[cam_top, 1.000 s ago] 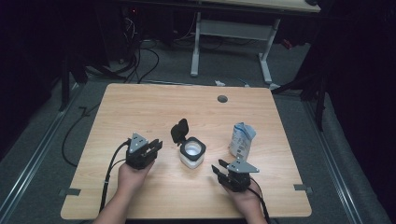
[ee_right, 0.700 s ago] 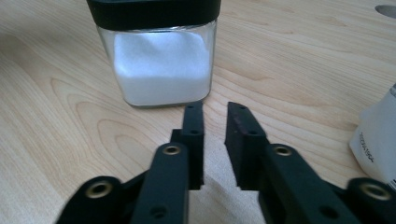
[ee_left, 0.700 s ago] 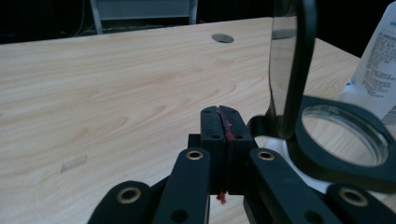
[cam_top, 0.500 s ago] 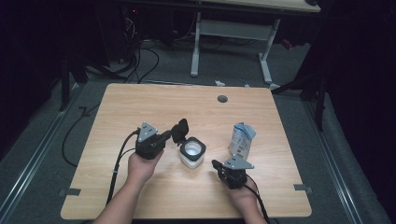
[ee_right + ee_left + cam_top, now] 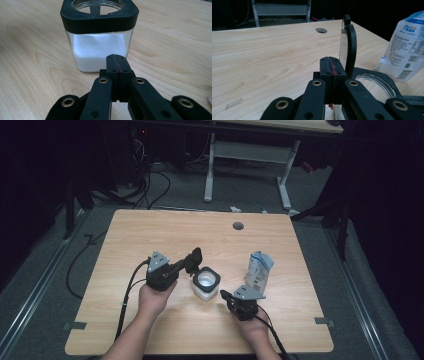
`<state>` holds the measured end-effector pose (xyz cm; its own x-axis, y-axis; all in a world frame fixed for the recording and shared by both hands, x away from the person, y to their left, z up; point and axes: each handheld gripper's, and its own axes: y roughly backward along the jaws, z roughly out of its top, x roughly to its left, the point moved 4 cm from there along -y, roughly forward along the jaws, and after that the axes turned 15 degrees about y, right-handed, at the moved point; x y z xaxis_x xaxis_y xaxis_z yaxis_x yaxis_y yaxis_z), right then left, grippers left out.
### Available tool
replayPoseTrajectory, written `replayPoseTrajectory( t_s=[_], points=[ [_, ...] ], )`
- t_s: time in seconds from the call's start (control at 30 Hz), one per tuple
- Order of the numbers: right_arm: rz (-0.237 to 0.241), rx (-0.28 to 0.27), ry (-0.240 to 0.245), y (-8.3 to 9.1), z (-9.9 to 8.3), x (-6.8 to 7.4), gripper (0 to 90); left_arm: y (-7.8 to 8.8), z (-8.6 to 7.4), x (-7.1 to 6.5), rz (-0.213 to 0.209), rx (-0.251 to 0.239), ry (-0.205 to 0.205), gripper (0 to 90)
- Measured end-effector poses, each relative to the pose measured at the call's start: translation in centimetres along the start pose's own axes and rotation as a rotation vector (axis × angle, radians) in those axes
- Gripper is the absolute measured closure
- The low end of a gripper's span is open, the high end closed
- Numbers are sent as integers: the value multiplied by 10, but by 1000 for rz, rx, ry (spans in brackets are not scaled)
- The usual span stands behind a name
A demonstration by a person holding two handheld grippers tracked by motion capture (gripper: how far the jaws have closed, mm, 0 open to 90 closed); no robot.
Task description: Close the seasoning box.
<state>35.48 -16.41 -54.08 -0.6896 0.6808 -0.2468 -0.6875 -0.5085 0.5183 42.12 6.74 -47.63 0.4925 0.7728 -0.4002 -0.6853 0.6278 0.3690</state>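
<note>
A square glass jar [image 5: 206, 284] with a black rim and white powder inside stands mid-table, its hinged black lid [image 5: 194, 260] flipped up. My left gripper [image 5: 182, 266] is shut with nothing between its jaws, and its tips sit just left of the lid. In the left gripper view the pressed-together pads [image 5: 332, 67] are close to the upright lid [image 5: 351, 47] and the jar rim [image 5: 374, 79]. My right gripper [image 5: 224, 295] is also shut and empty, low on the table just right of the jar. In the right gripper view, its tips [image 5: 116, 64] point at the jar's glass wall [image 5: 98, 50].
A blue-and-white pouch [image 5: 259, 271] stands upright right of the jar, behind my right gripper. A round cable hole [image 5: 238, 226] sits near the table's far edge. Cables trail off both grippers toward the near edge. Dark floor and another desk's legs lie beyond.
My left gripper has moved right and up, from left of the jar to beside its raised lid. The right gripper has edged slightly toward the jar. Jar and pouch have stayed put.
</note>
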Motion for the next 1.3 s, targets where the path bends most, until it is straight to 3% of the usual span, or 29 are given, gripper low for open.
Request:
replayPoseTrajectory(
  t_s=[0.5, 0.83, 1.1, 1.3],
  points=[
    [6, -6, 15, -4, 2, 5, 900, 2, -11, -14, -20, -6, -25, 900],
    [0, -12, 11, -3, 2, 5, 900, -3, -28, -24, -38, 26, -47, 900],
    [-6, -12, 15, -1, 2, 3, 900, 3, -34, -19, -17, 12, -50, 891],
    [-20, -12, 15, 0, 2, 0, 900, 18, -48, 0, 39, 29, -85, 858]
  ],
)
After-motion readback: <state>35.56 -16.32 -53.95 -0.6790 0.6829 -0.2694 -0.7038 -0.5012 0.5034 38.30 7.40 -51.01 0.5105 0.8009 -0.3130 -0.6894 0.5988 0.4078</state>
